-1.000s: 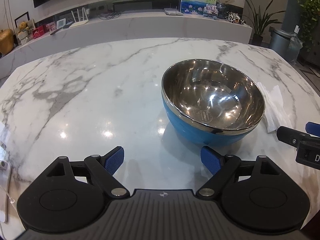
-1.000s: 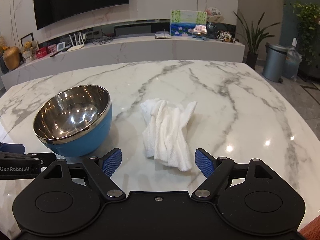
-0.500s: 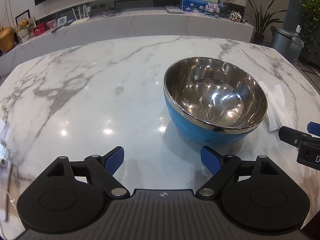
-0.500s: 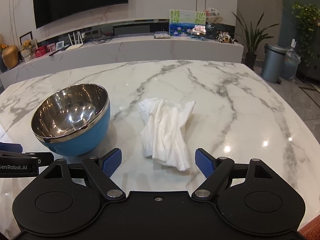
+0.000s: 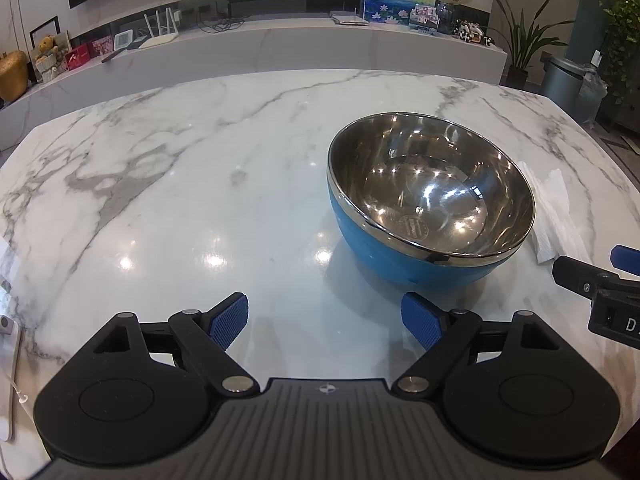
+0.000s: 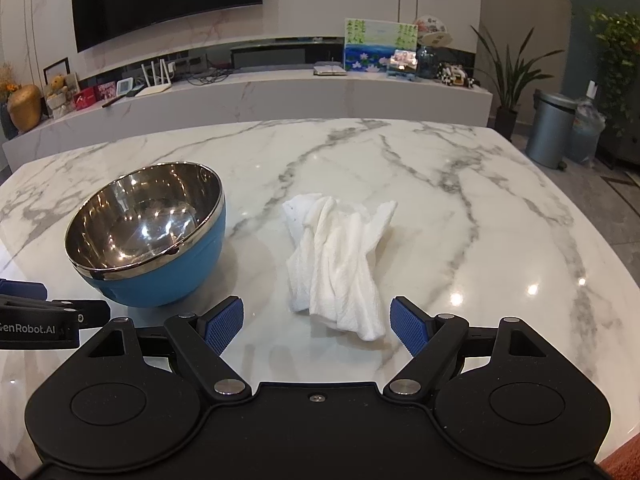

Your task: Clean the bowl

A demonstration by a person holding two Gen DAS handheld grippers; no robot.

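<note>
The bowl (image 5: 430,200), steel inside and blue outside, is seen upright on the marble worktop (image 5: 180,184), ahead and to the right of the left tool (image 5: 325,322), whose jaws are spread wide and hold nothing. Compared with a second ago, the bowl appears slightly lower in the left view. The right tool (image 6: 316,322) is likewise spread and empty, with the crumpled white cloth (image 6: 336,264) lying just ahead between its fingers, slightly nearer than before. The cloth lies just beside the bowl, apart from it.
</note>
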